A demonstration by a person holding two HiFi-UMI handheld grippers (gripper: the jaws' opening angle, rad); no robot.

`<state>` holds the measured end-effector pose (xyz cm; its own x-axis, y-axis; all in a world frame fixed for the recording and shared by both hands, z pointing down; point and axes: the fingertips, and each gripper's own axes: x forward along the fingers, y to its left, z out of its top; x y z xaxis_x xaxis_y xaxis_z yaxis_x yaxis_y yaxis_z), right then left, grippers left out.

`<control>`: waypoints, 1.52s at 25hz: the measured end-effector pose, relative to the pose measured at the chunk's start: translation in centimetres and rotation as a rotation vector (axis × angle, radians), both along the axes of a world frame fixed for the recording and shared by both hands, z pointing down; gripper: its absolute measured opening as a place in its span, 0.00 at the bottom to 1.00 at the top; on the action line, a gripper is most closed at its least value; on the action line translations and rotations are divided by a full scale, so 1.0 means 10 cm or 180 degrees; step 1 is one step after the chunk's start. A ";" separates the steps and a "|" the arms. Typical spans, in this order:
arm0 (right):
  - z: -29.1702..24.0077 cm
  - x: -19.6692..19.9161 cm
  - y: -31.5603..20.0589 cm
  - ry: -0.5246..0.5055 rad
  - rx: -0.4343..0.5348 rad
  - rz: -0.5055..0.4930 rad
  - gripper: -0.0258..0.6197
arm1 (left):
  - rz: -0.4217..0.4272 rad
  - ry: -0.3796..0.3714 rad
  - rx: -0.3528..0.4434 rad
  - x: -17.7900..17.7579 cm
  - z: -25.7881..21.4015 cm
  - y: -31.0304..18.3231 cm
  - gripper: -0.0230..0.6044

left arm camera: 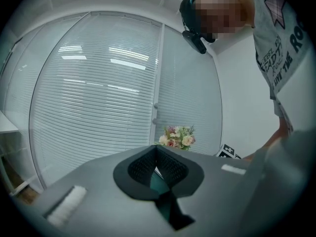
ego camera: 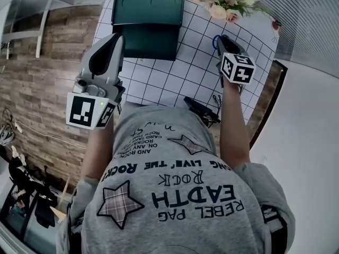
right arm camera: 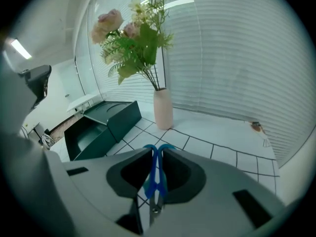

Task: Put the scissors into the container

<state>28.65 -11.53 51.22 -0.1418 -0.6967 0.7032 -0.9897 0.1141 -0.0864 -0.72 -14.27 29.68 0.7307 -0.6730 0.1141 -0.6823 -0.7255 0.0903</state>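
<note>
Blue-handled scissors (right arm camera: 154, 177) sit clamped edge-on between the pads of my right gripper (right arm camera: 157, 152), held clear above the gridded table (right arm camera: 232, 152). My left gripper (left arm camera: 156, 149) has its jaws together on nothing. Farther off, the green container (right arm camera: 91, 144) stands open. Caution: the grip is narrow, on the handles alone. The scissors may pivot or slip in transit, or strike the container wall on entry.

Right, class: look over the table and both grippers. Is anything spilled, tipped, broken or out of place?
Nothing stands out. The green container sits open on the table, the vase stands upright, and the right gripper grips the blue scissors. Nothing looks spilled.
</note>
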 end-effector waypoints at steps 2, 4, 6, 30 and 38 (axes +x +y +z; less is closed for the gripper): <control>-0.08 -0.01 0.02 -0.0007 0.0059 0.0012 0.16 | 0.0009 0.0009 0.0021 -0.01 -0.03 0.01 0.05; -0.16 -0.02 0.04 -0.0026 0.0108 0.0008 0.16 | 0.0016 0.0015 0.0039 -0.02 -0.05 0.03 0.05; -0.25 -0.04 0.05 -0.0040 0.0183 0.0010 0.16 | 0.0024 0.0015 0.0053 -0.04 -0.07 0.05 0.05; -1.32 -0.13 0.12 -0.0368 0.1246 0.0193 0.16 | 0.0068 0.0020 0.0251 -0.22 -0.31 0.13 0.05; -1.75 -0.17 0.21 -0.0302 0.1672 0.0184 0.16 | 0.0084 0.0045 0.0305 -0.25 -0.37 0.16 0.05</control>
<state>26.96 -9.38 33.72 -0.1386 -0.9599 0.2437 -0.9863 0.1115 -0.1217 -3.21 -12.71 25.96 0.7494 -0.6609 0.0399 -0.6621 -0.7489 0.0292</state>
